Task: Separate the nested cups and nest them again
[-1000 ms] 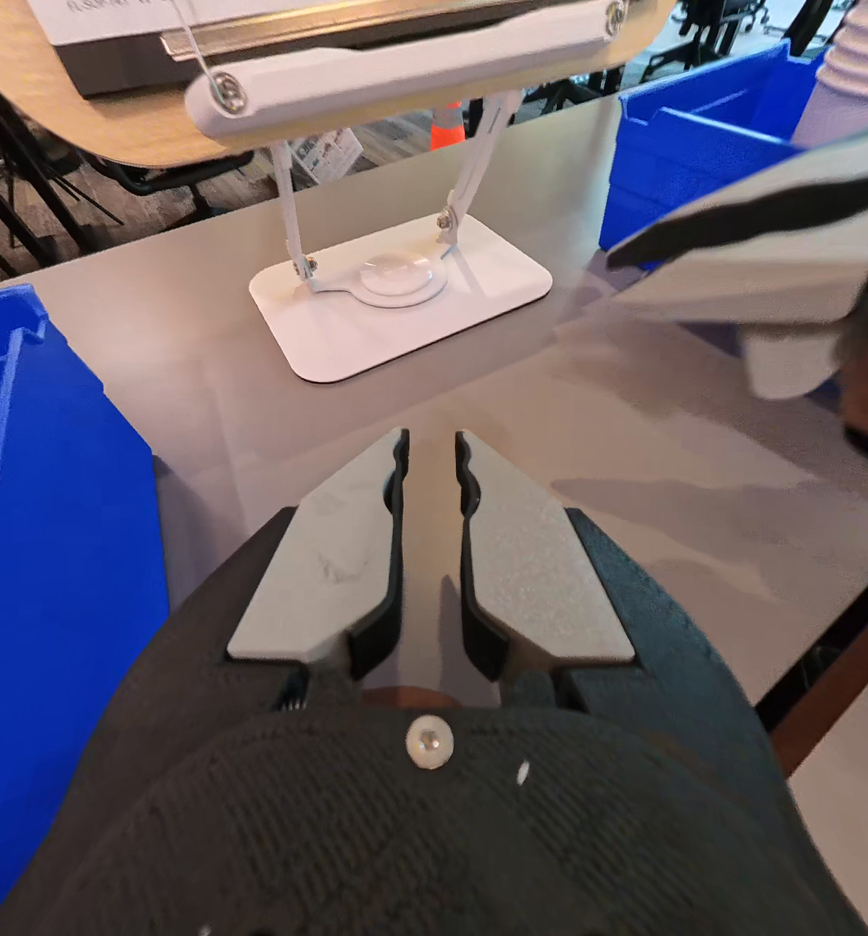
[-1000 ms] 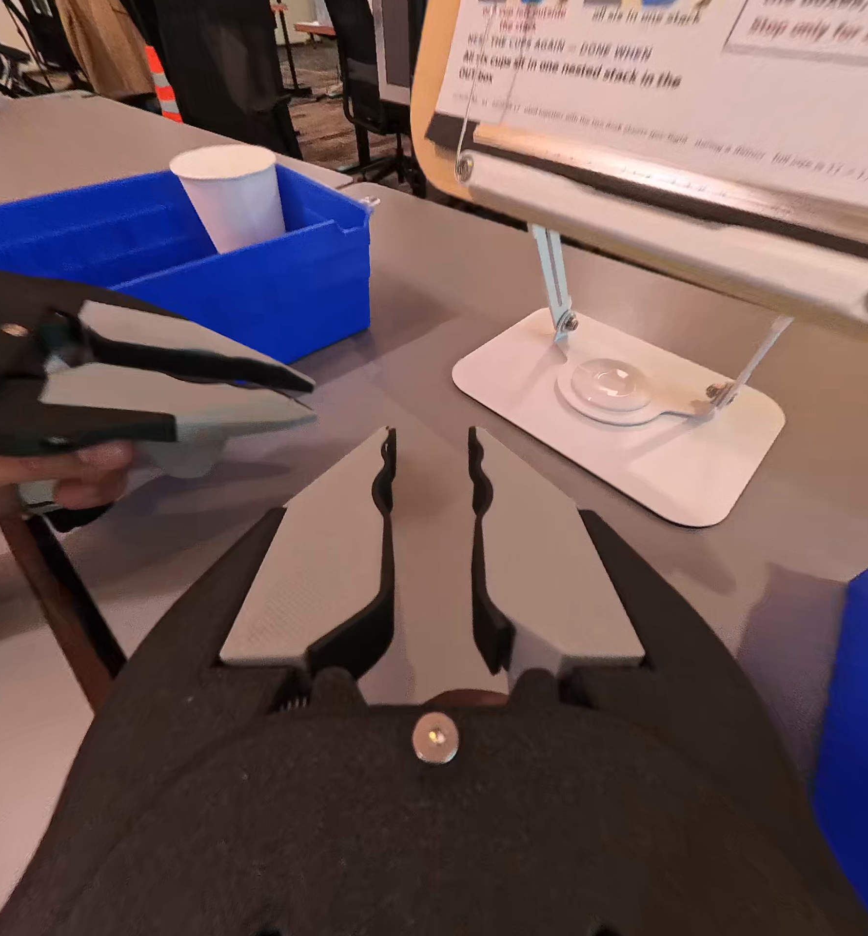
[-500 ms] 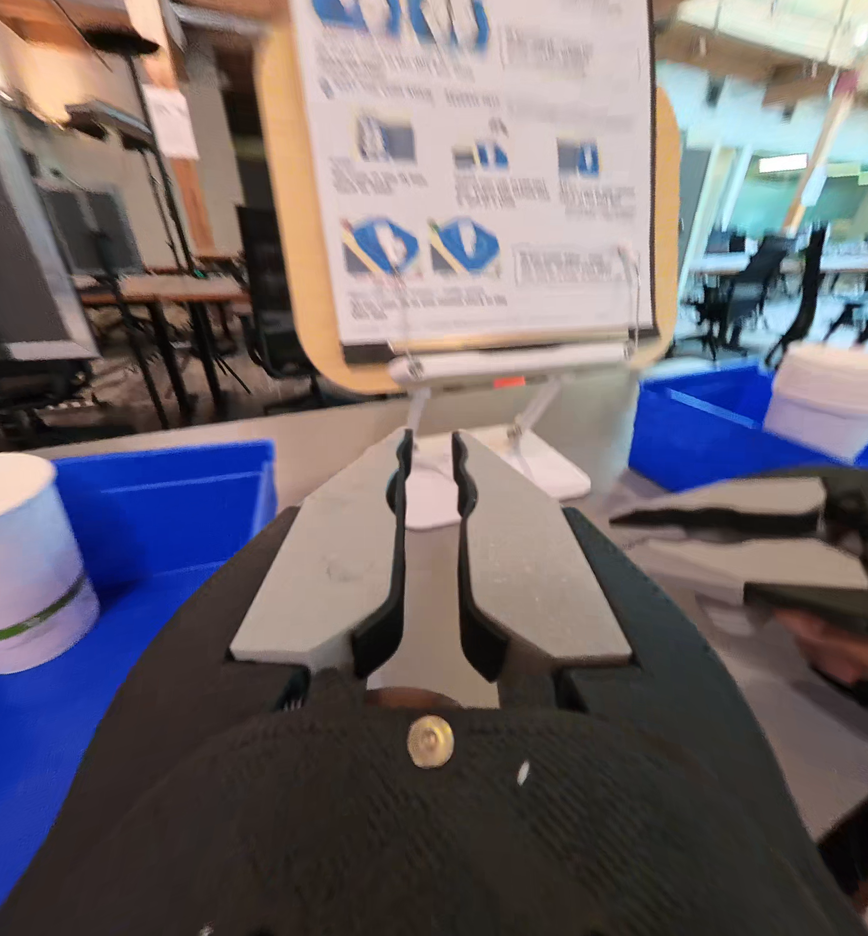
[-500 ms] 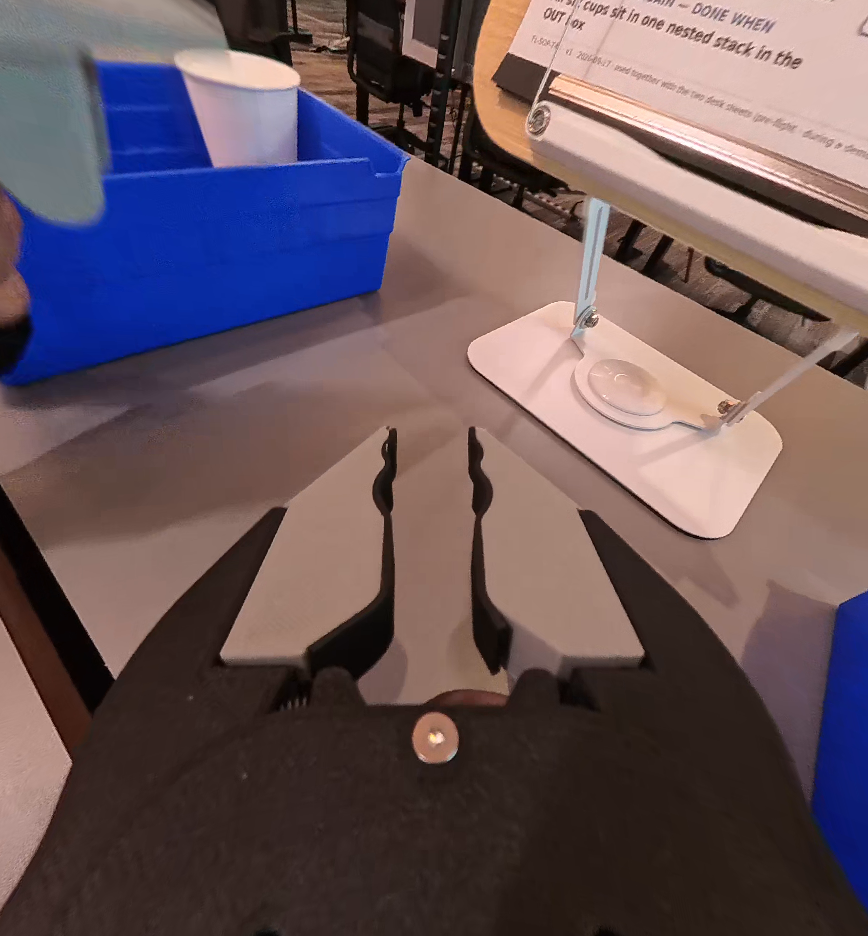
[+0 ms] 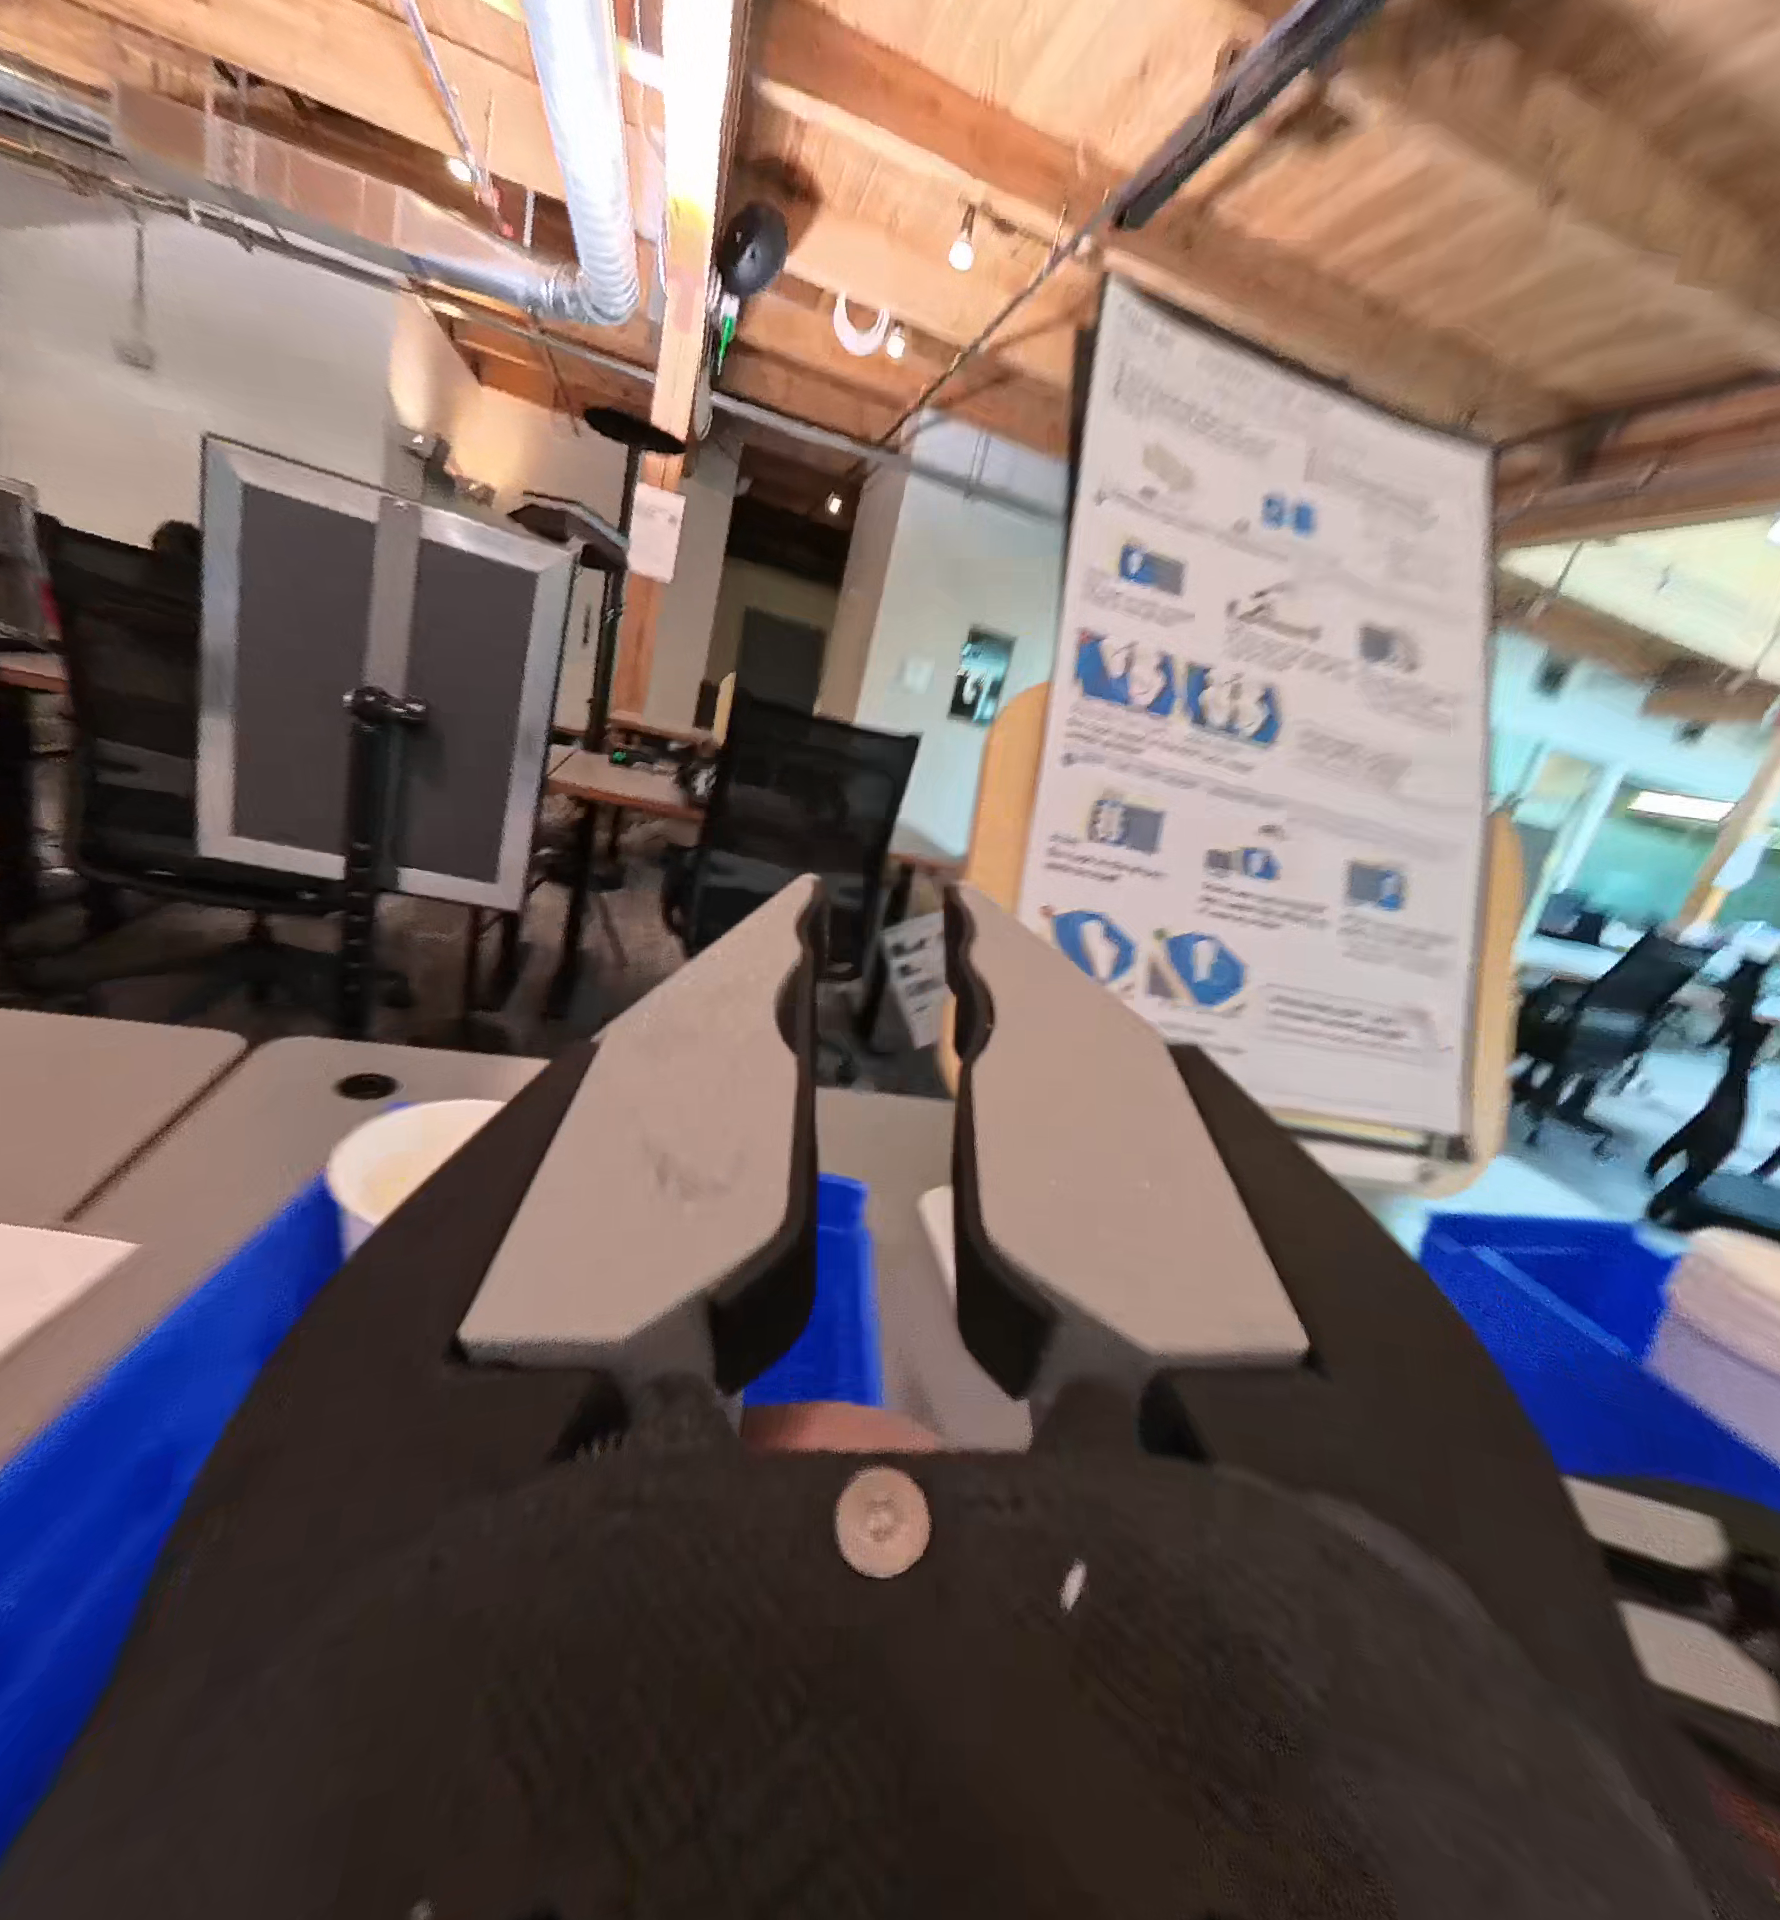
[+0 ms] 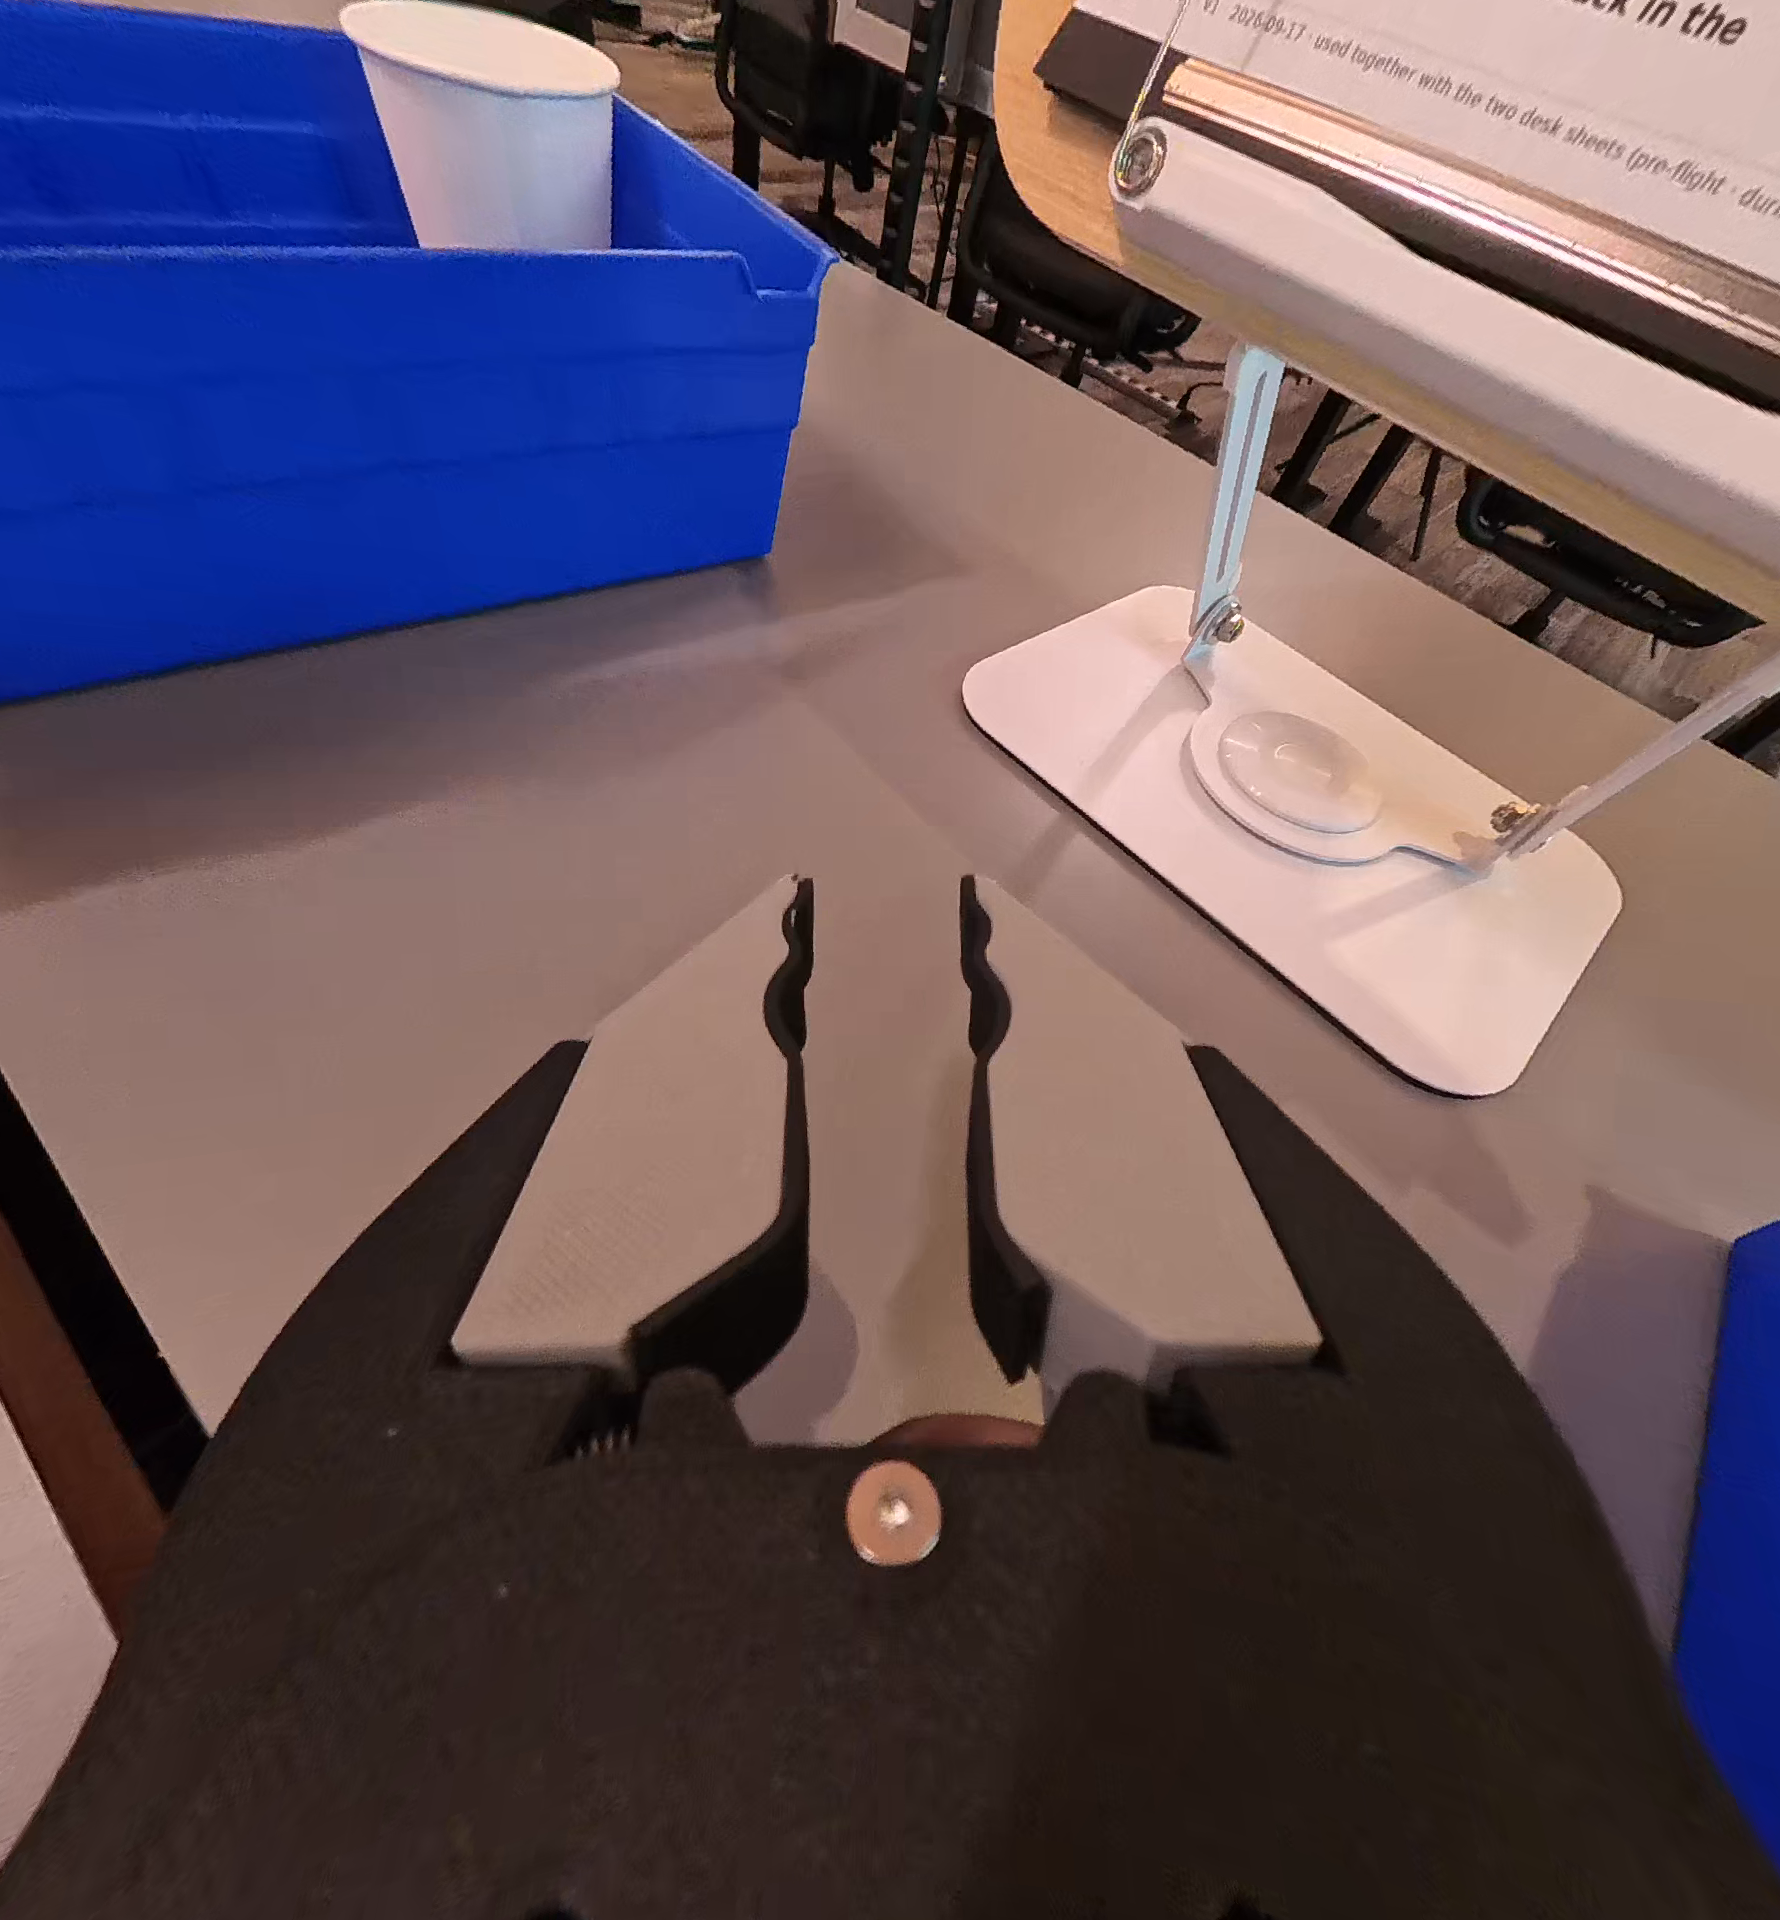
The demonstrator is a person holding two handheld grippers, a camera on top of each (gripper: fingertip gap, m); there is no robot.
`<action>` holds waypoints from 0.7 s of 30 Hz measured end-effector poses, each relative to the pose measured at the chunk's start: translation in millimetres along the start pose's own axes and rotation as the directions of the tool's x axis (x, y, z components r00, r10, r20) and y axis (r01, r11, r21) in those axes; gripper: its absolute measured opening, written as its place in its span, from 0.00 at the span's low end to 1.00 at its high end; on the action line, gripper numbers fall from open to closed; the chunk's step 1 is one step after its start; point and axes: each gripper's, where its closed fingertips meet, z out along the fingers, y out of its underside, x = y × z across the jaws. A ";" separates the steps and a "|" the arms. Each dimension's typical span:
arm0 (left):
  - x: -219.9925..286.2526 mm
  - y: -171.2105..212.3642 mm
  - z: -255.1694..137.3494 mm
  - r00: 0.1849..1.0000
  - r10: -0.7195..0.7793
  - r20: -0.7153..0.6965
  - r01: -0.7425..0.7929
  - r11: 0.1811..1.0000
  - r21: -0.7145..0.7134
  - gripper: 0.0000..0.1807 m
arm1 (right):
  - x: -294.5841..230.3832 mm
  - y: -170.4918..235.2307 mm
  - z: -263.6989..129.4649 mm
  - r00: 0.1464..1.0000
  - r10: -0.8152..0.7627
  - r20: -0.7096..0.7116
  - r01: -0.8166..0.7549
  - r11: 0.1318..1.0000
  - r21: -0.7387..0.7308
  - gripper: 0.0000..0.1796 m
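In the left wrist view my left gripper is open and empty, tilted up and held over the left blue bin. A white paper cup stands in that bin, partly hidden by my left finger. A stack of nested white cups sits in the right blue bin. In the right wrist view my right gripper is open and empty above the grey table. The white cup stands upright in the blue bin at the far left.
An instruction board on a white stand with a flat base stands at the middle back of the table. A second blue bin's corner is at the right edge. The table's front edge runs at lower left. The tips of one gripper are about 30 centimeters away from the tips of the other. Measured from the fingertips, the white cup is 20 centimeters or so from the left gripper and 30 centimeters from the right.
My left gripper has swung up and to the left, from facing the table to facing the room over the left bin. It has left the right wrist view. My right gripper has drifted forward.
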 end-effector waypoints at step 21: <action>-124.7 193.3 57.3 0.898 0.419 -0.137 -0.319 0.402 -0.858 0.00 | 2.8 1.7 -0.2 1.000 0.005 0.006 -0.005 1.000 -0.005 0.14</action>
